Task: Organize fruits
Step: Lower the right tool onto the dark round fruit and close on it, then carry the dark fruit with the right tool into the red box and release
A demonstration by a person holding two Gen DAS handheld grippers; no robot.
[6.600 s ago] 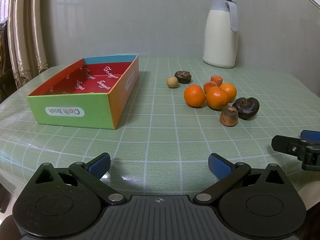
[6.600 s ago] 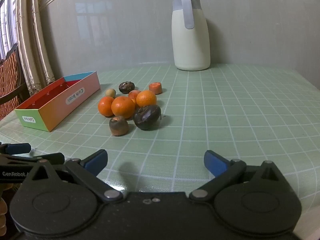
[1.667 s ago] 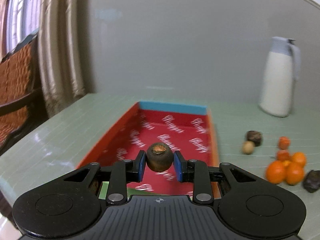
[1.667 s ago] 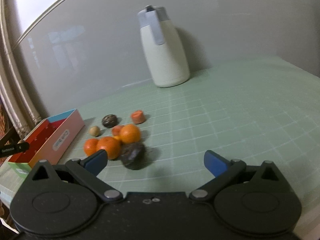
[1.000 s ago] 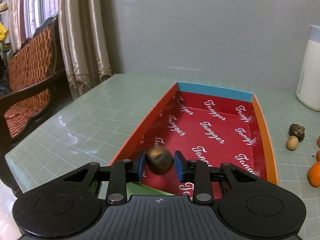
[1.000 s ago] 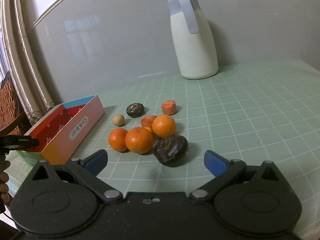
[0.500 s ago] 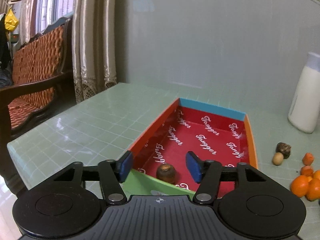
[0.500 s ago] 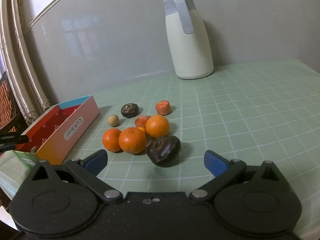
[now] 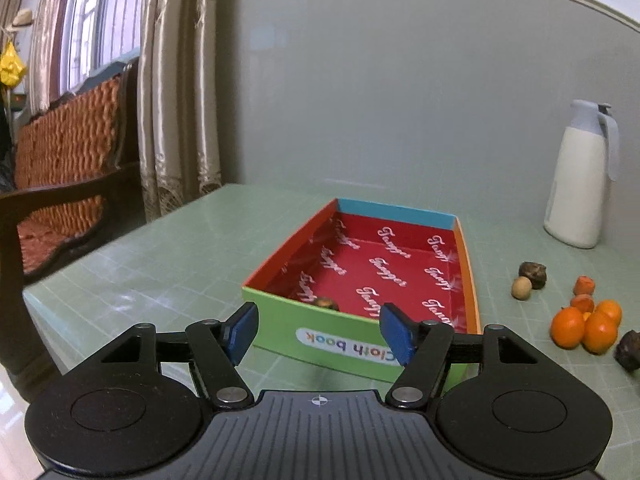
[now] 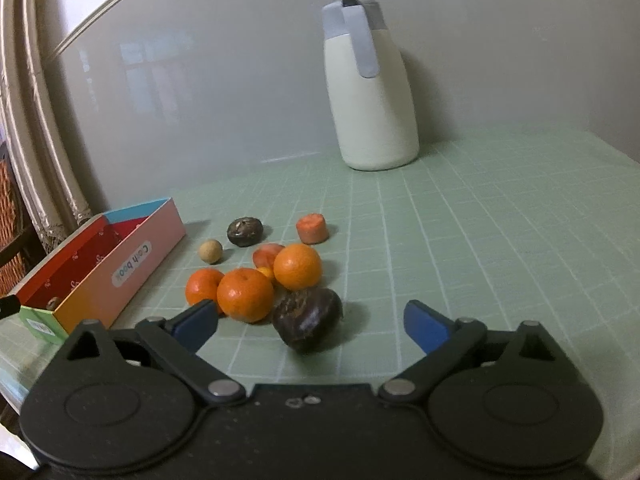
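A colourful cardboard box (image 9: 352, 346) with a red inside stands on the green table; it also shows in the right wrist view (image 10: 132, 266). A small brown fruit (image 9: 326, 303) lies inside it by the near wall. My left gripper (image 9: 320, 336) is open and empty in front of the box. My right gripper (image 10: 310, 326) is open and empty, just before a large dark fruit (image 10: 308, 318). Behind that lie three oranges (image 10: 245, 294), a reddish fruit (image 10: 266, 255), a carrot piece (image 10: 313, 229), a dark round fruit (image 10: 245, 231) and a small tan ball (image 10: 210, 251).
A cream thermos jug (image 10: 370, 96) stands at the back of the table; it also shows in the left wrist view (image 9: 580, 184). A wicker chair (image 9: 60, 184) and curtains (image 9: 176, 92) stand off the table's left edge.
My left gripper opened and dropped the brown fruit into the box, then pulled back to the box's near side. My right gripper moved closer to the large dark fruit.
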